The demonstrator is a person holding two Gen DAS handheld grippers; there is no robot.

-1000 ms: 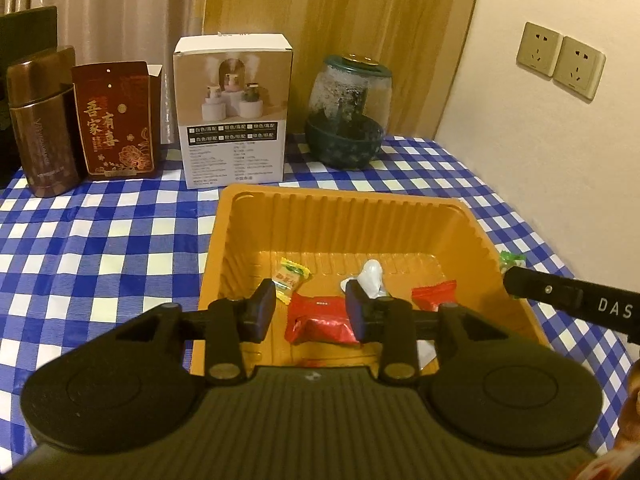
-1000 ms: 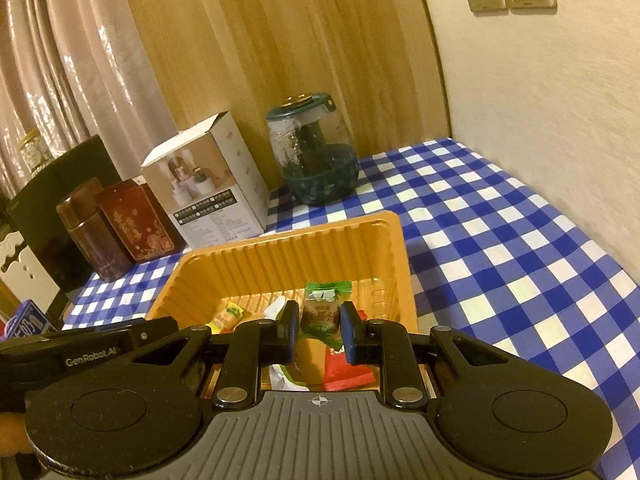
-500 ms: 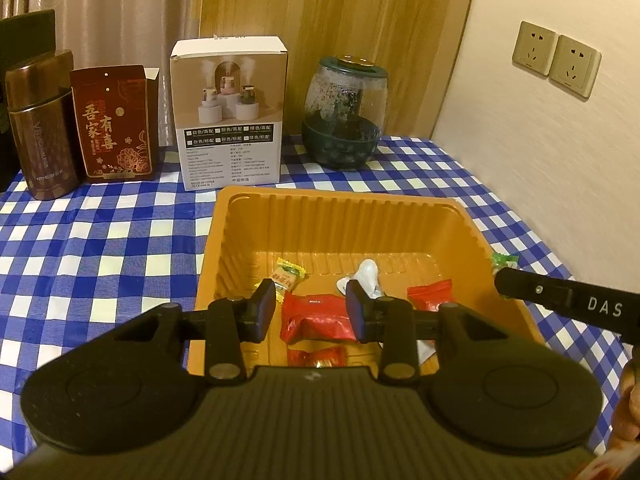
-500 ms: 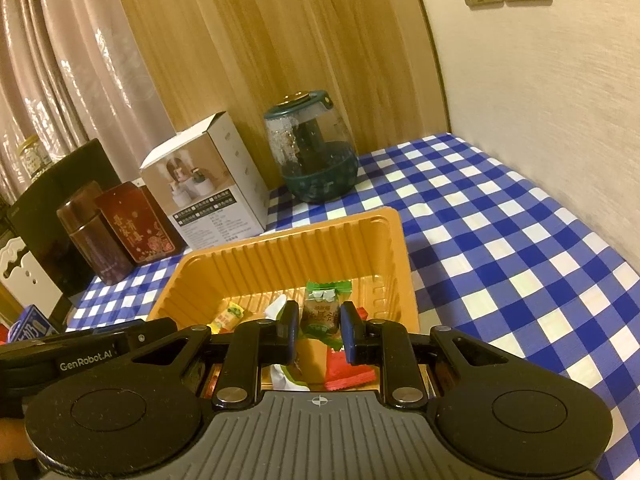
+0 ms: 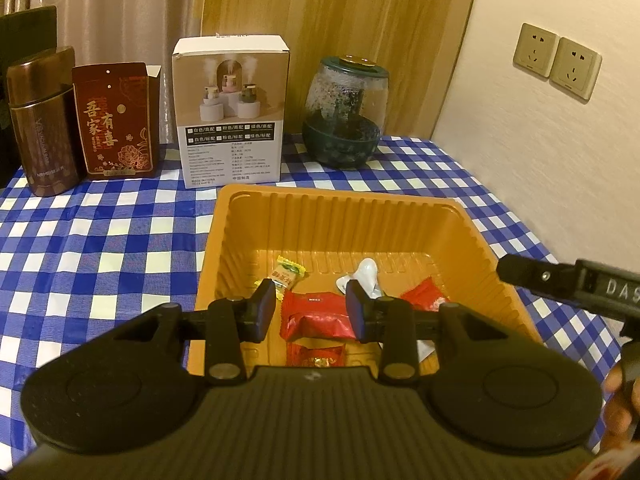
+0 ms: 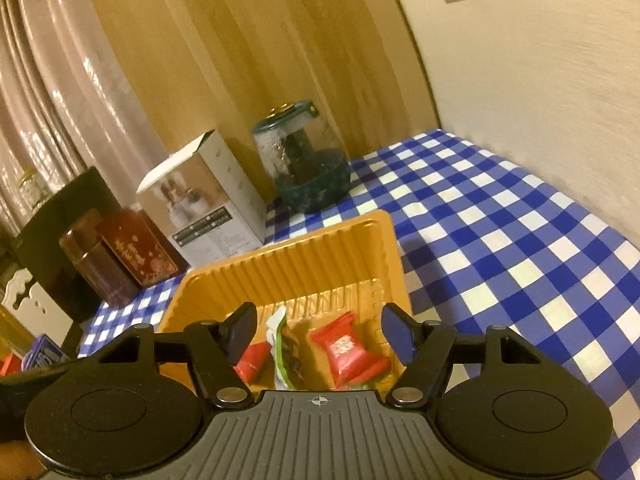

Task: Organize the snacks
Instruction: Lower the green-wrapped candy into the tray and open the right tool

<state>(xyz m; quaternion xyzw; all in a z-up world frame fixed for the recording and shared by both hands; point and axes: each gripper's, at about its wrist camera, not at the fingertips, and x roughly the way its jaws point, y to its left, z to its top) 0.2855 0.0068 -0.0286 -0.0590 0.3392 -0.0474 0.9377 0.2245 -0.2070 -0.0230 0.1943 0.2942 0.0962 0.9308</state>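
The right gripper has just been opening, nothing pinched, so the green snack drops into the orange tray; the left gripper hovers apart, empty.

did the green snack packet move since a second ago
Yes. The right gripper has just been opening, and the green snack packet dropped from between its fingertips, now lying in the orange tray, lower against the tray's ribbed back wall.

The orange tray is viewed closely from above by both wrist cameras, angled downward toward the back wall. The left view is centred on it; the right view is taken from its right, rolled. The white box and jar are shared.
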